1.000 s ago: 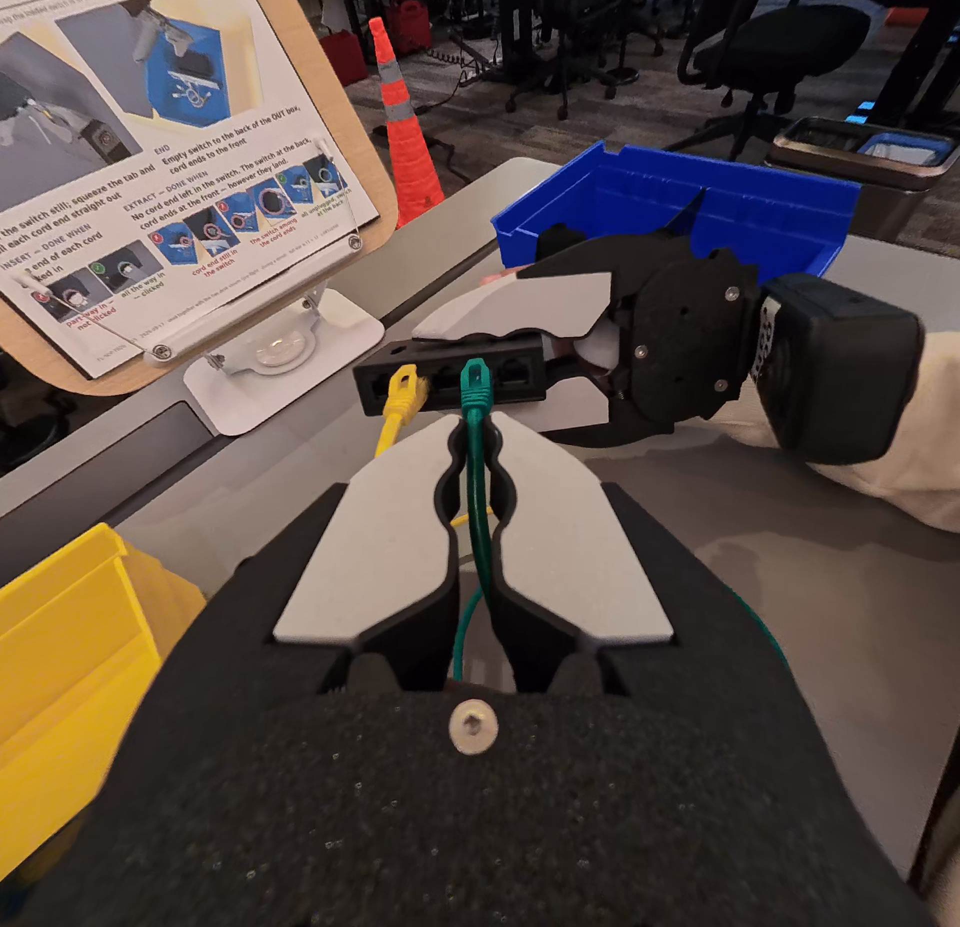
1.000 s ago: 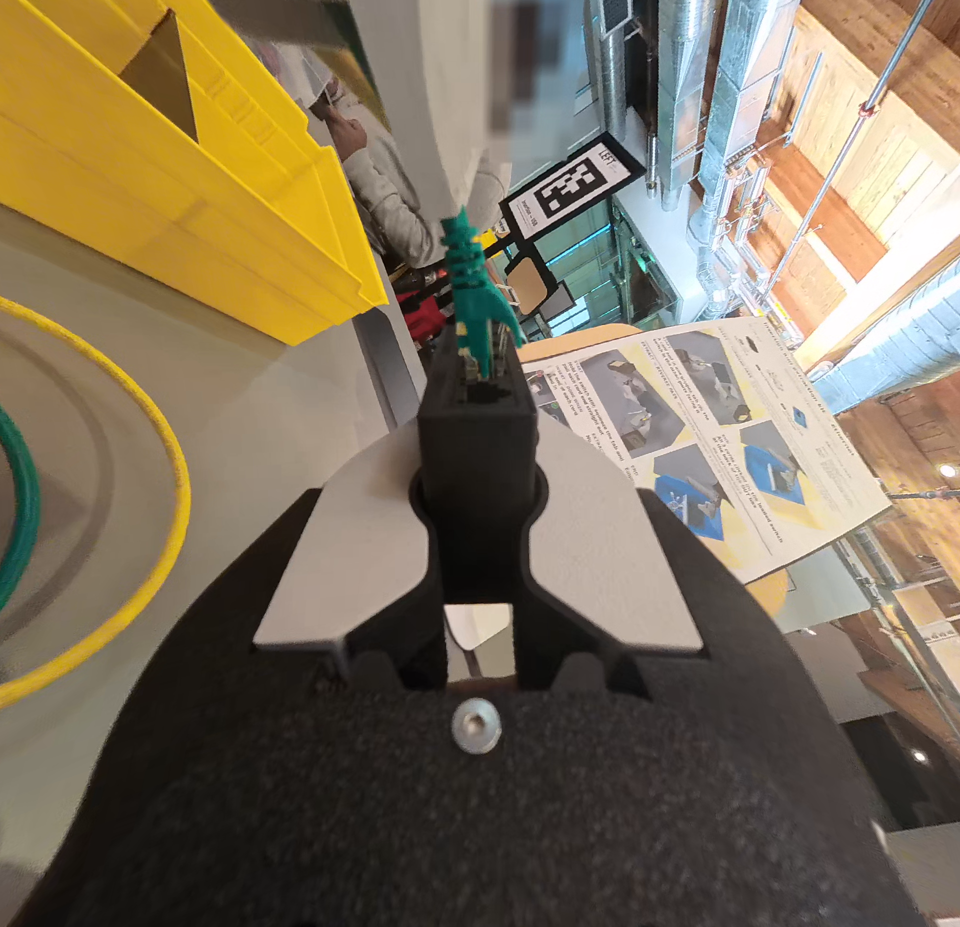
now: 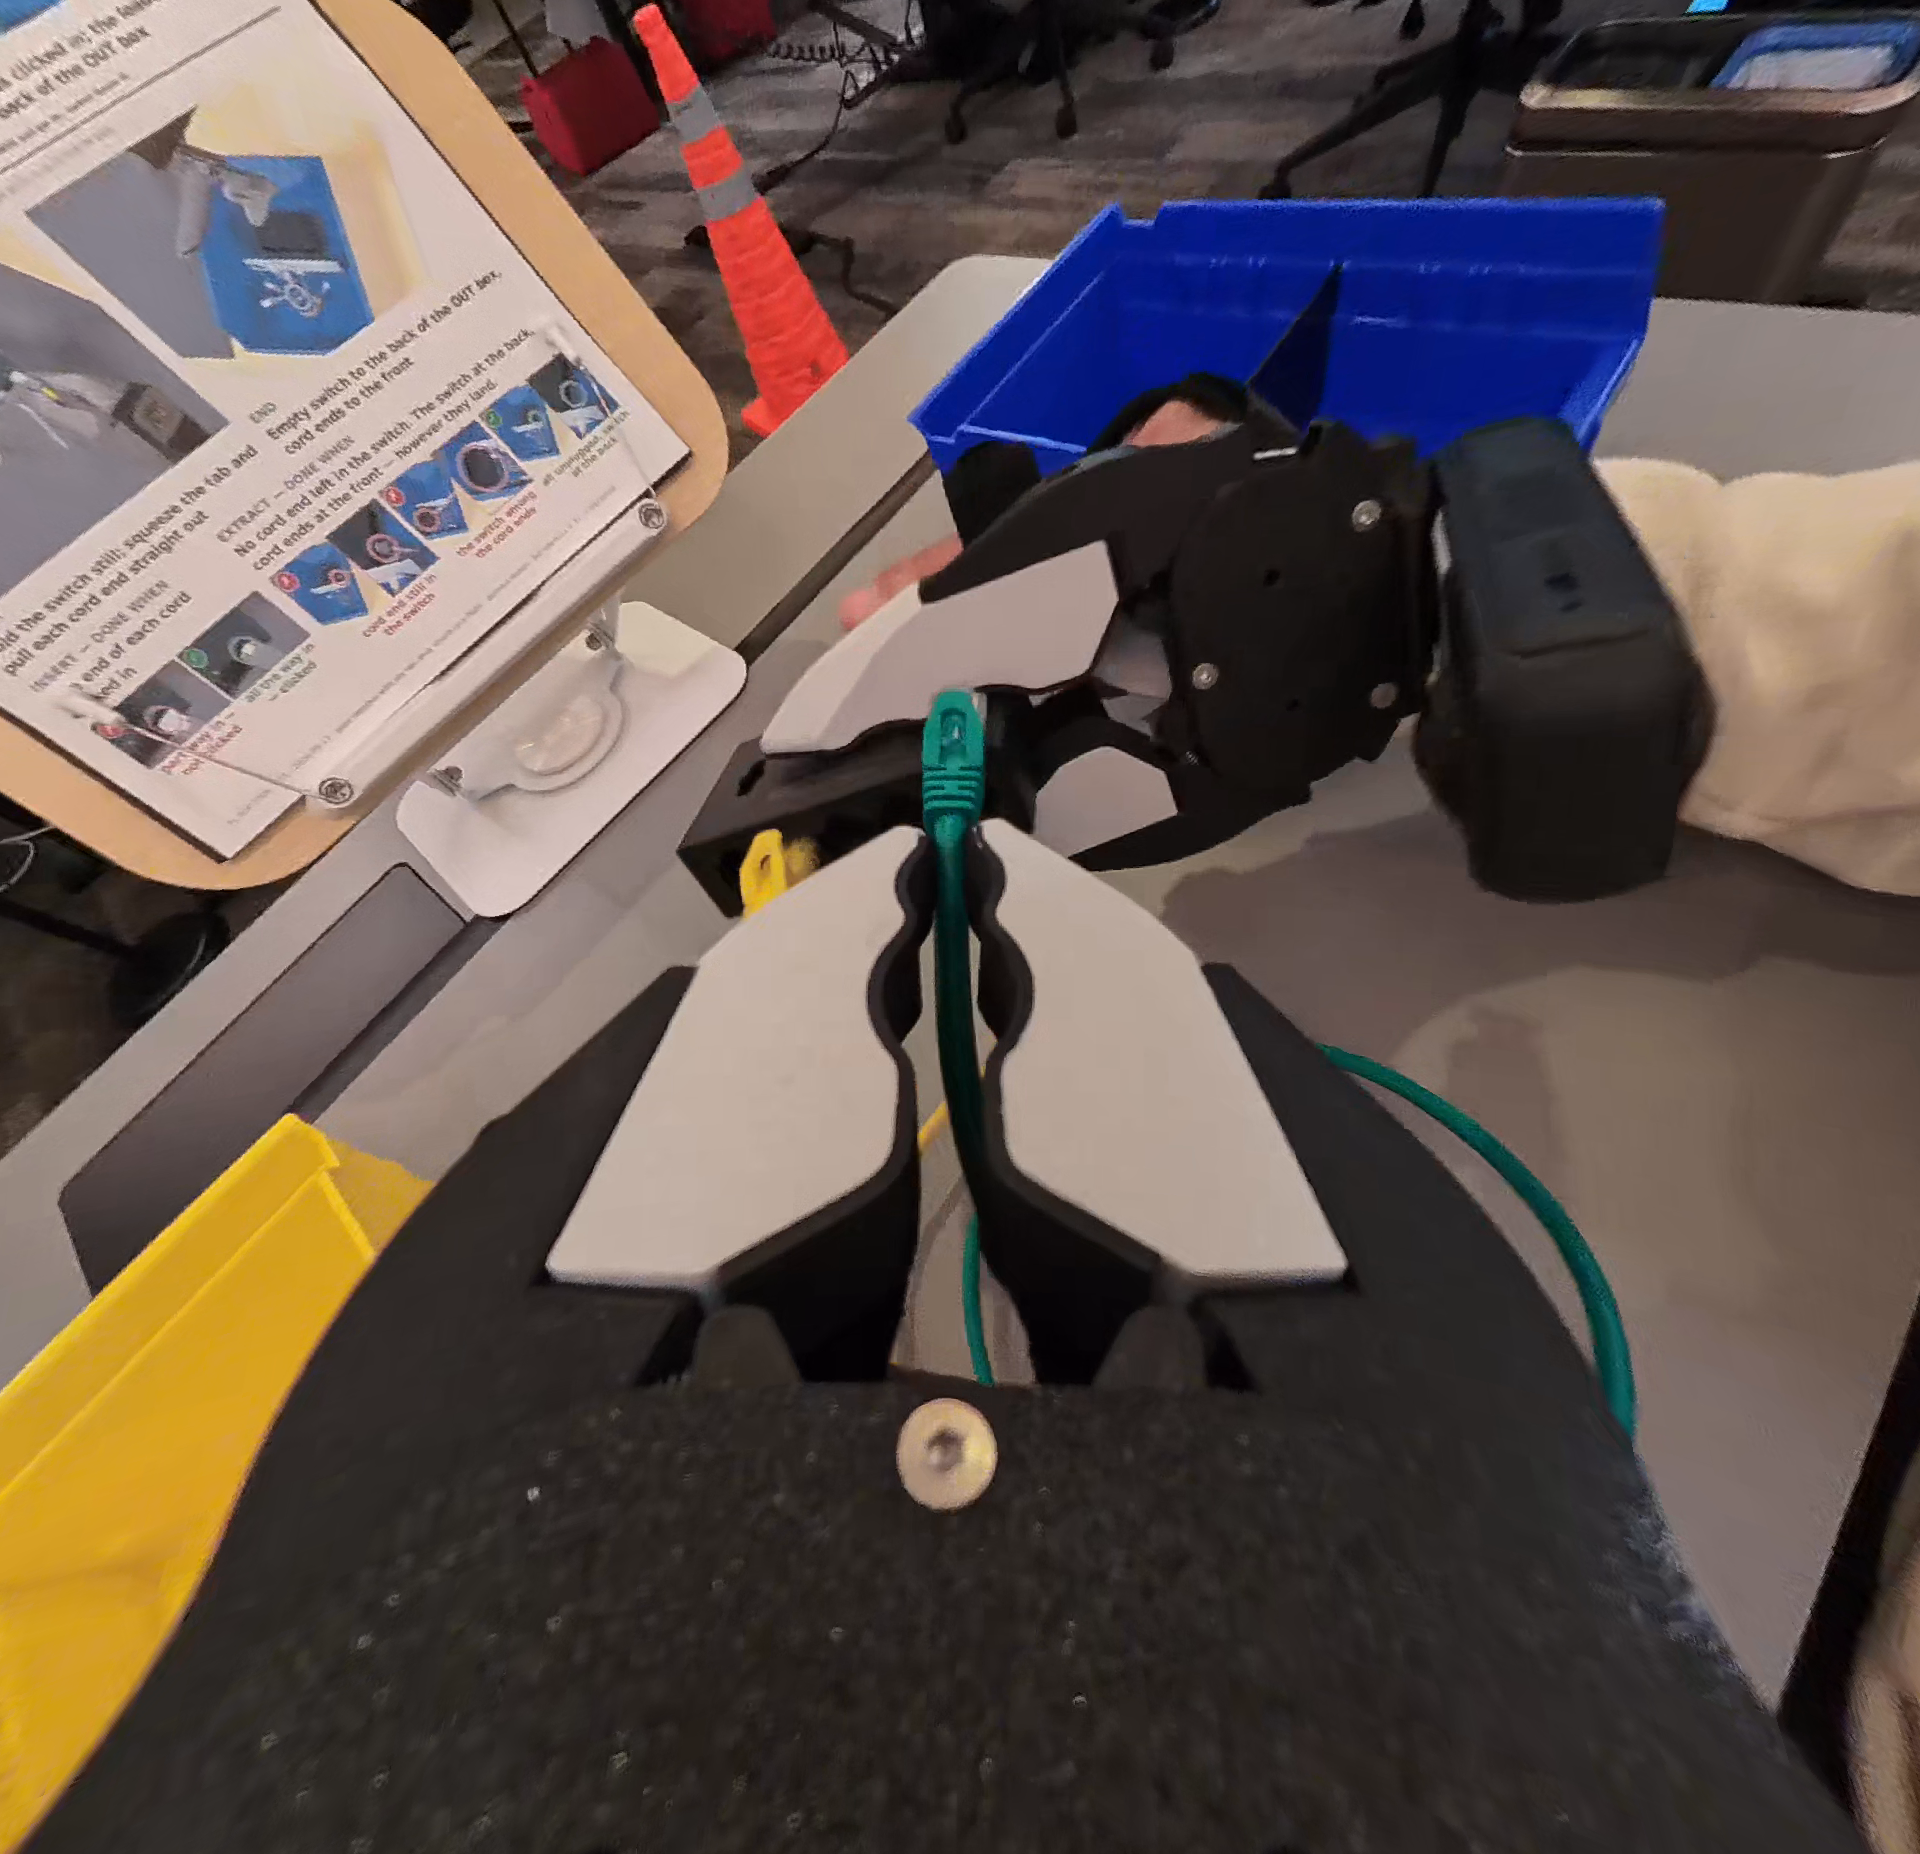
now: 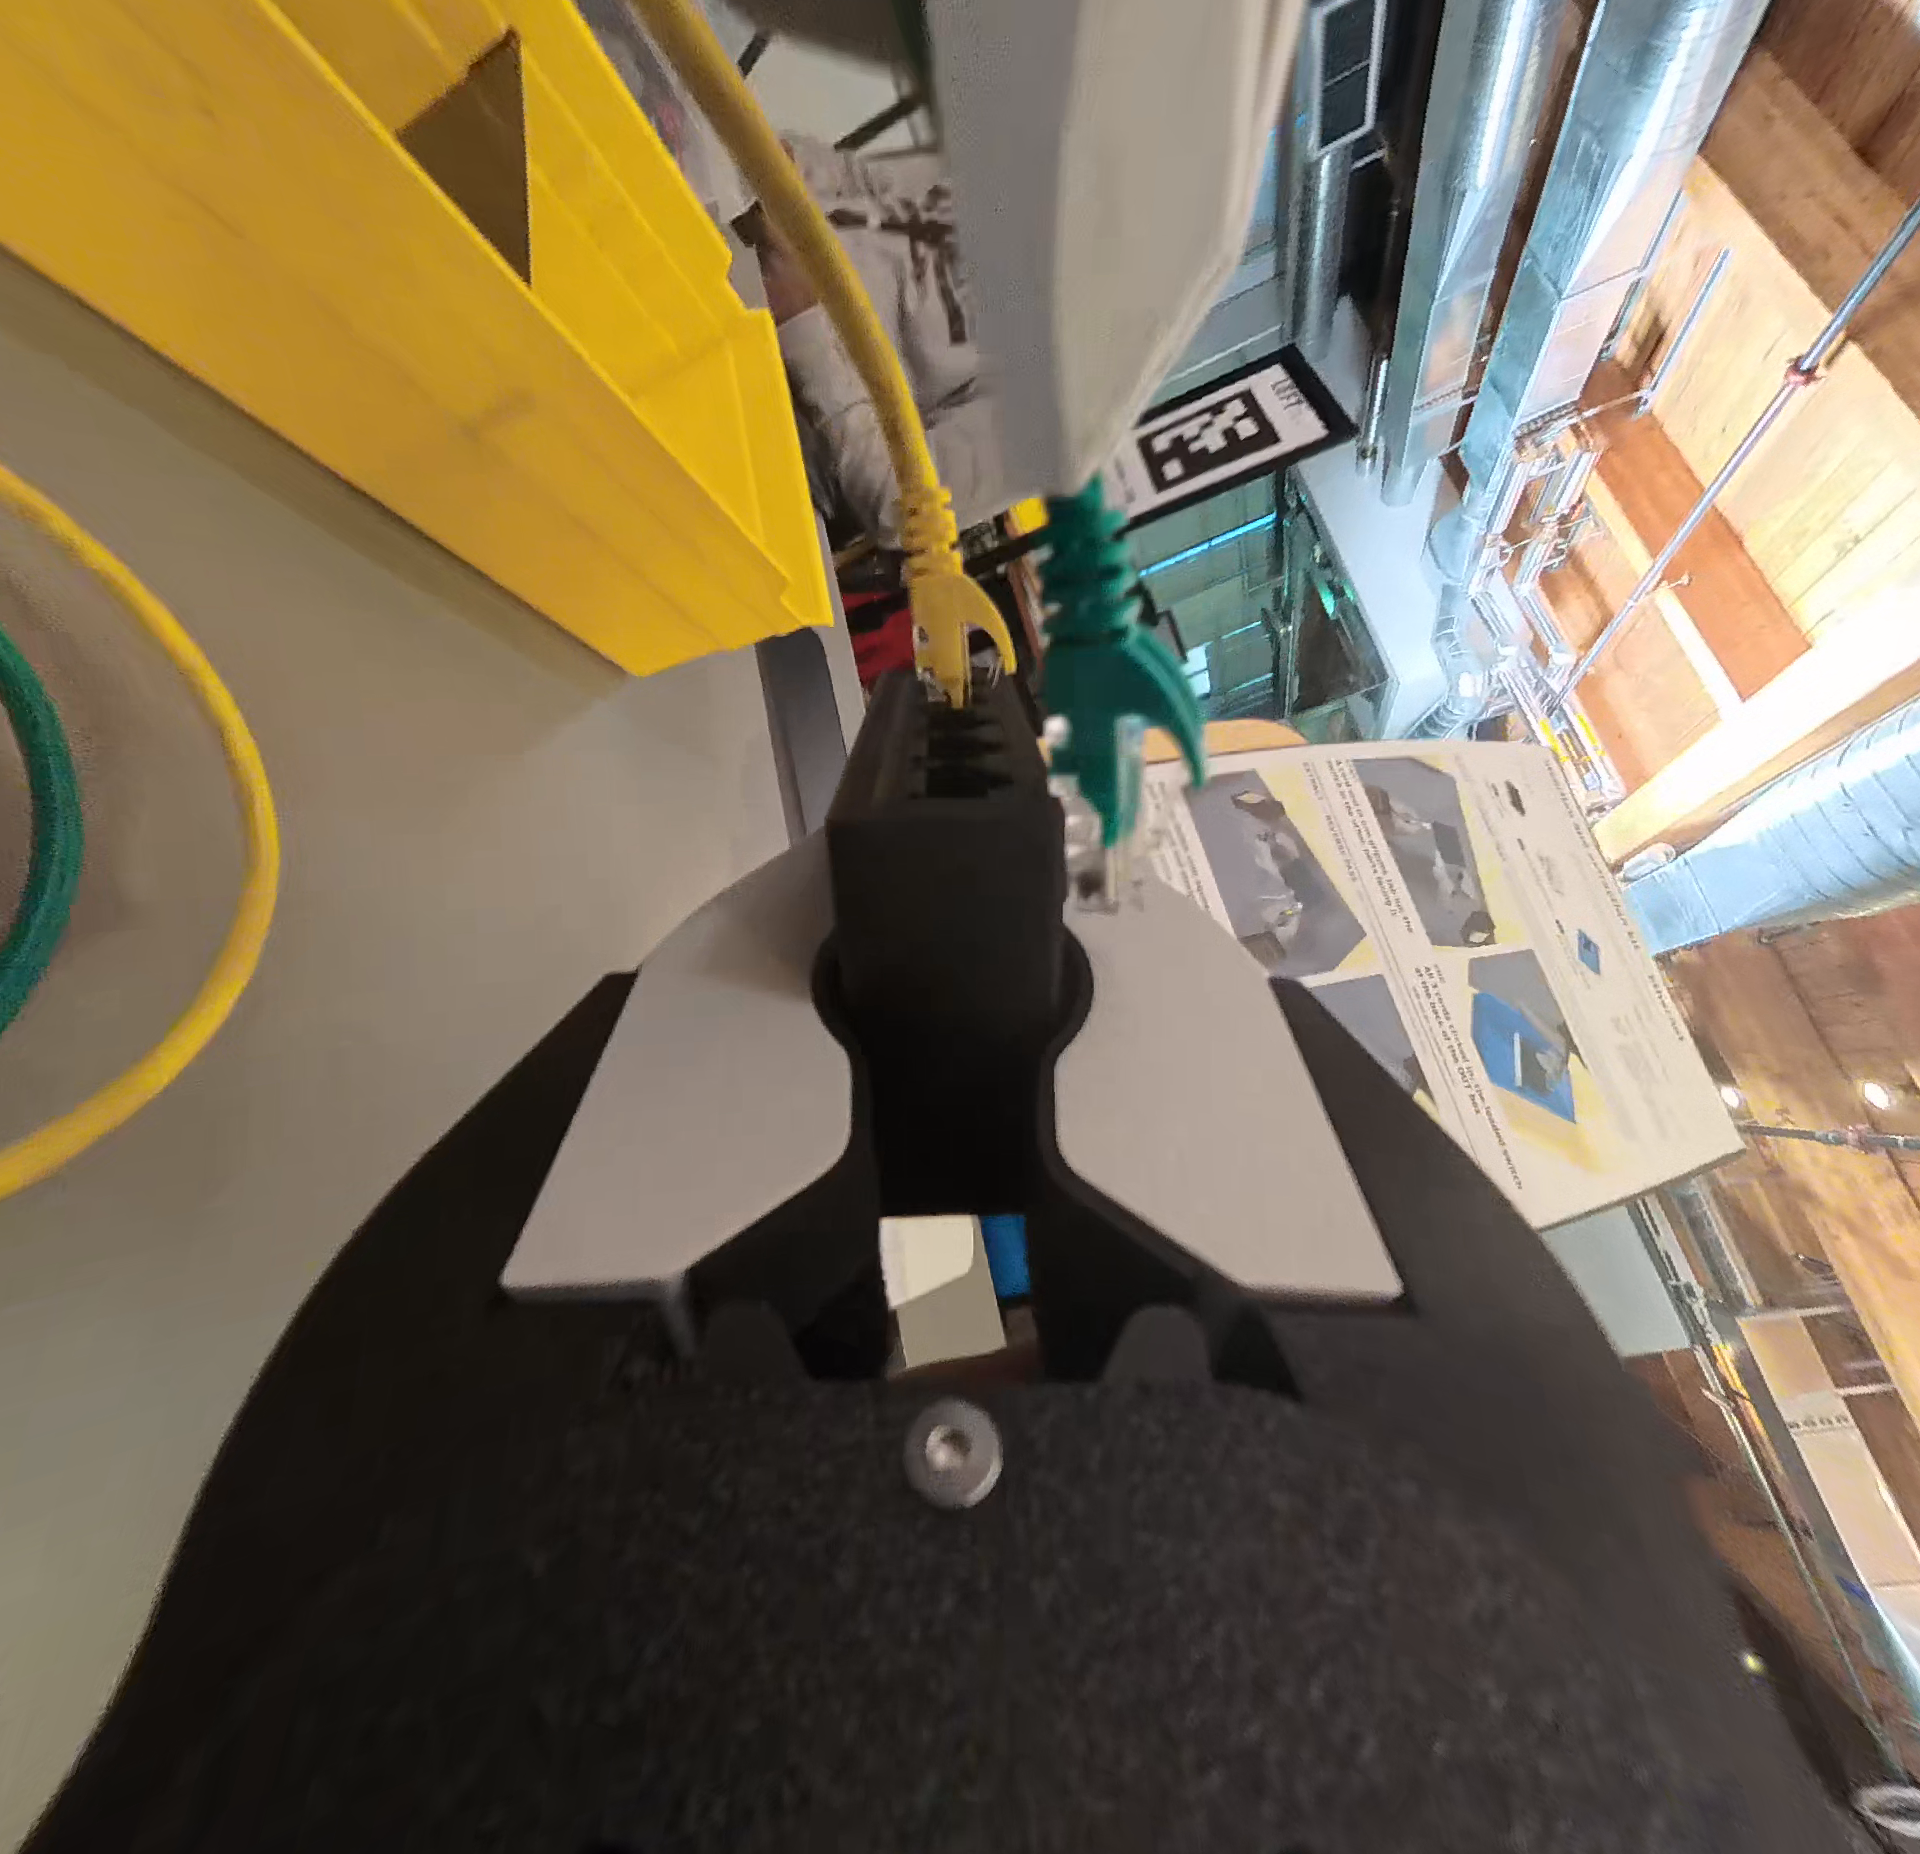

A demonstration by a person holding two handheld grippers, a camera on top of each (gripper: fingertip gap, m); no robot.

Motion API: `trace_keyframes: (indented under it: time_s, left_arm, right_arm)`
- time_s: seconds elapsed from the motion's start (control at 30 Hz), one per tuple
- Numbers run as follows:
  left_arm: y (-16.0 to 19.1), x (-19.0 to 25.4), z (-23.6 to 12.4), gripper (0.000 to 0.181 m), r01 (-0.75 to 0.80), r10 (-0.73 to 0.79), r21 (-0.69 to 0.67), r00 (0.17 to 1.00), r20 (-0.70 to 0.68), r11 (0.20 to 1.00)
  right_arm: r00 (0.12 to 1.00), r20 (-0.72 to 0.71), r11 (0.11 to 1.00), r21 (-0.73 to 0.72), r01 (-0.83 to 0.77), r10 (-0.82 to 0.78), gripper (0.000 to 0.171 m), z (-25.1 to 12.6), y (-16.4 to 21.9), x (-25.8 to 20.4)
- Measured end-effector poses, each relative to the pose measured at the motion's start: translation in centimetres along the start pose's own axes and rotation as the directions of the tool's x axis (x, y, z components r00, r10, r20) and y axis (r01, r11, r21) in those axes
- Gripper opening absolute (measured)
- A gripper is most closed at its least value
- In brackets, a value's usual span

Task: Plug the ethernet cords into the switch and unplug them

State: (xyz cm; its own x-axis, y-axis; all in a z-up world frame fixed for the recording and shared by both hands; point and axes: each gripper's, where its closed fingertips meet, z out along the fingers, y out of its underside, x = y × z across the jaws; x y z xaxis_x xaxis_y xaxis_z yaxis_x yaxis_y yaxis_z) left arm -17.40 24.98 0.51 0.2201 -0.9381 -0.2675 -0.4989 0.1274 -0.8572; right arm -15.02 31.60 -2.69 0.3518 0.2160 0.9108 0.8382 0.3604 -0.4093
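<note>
**Green cord comes free of the switch**

A second ago the green cord's plug sat in a port of the black switch (image 4: 945,869); now the green plug (image 4: 1101,692) hangs just beside the switch's port face, clear of it, its clip and clear tip exposed. The left tongs (image 3: 951,869) are pressed together on the green cord (image 3: 951,983) just behind the plug's boot, and have drawn back and up from the switch. The right tongs (image 4: 951,983) pinch the switch body across its narrow sides, bracing it just above the tabletop (image 3: 1558,1025).

The yellow cord (image 4: 935,578) is seated in a port at the far end of the switch, its slack looping over the tabletop near the switch. By my reading one unplug is done and the yellow plug is what remains; the switch needs the same firm hold while that one's tab is squeezed.

Beyond the switch stands a blue bin (image 3: 1351,246), its visible interior bare, though the right tongs hide part of it. On the near side of the switch is a yellow bin (image 3: 177,1316); its contents cannot be seen from either view.
</note>
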Motion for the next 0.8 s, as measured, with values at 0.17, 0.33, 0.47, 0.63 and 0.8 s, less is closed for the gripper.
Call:
trace_keyframes:
  time_s: [0.17,0.33,0.47,0.63,0.8]
  left_arm:
    - [0.5,-1.1,-1.3,0.005,-0.003,0.007,-0.083,0.999,0.05,0.997]
    - [1.6,-1.1,-0.6,0.005,-0.006,0.012,-0.13,0.999,0.043,0.992]
    - [1.3,-1.1,-0.9,0.005,0.02,-0.018,-0.109,1.0,0.018,0.994]
    - [1.4,-1.1,-0.9,0.005,0.126,-0.129,-0.094,0.991,-0.032,0.988]
    - [1.5,-1.3,-0.5,0.004,0.24,-0.244,-0.063,0.968,-0.065,0.969]
  right_arm:
    - [0.999,-0.043,1.0,-0.022,0.008,-0.009,0.03,-0.1,1.2,0.7]
    - [0.998,-0.044,0.999,-0.001,0.033,-0.033,0.03,-0.3,0.4,0.7]
    - [0.999,-0.043,1.0,0.022,0.007,-0.006,0.03,-0.4,-0.1,0.7]
    - [0.999,-0.052,1.0,0.023,0.011,-0.01,0.03,-0.3,-0.1,0.6]
    - [0.998,-0.063,1.0,0.006,0.001,0.0,0.03,-0.1,0.3,0.6]
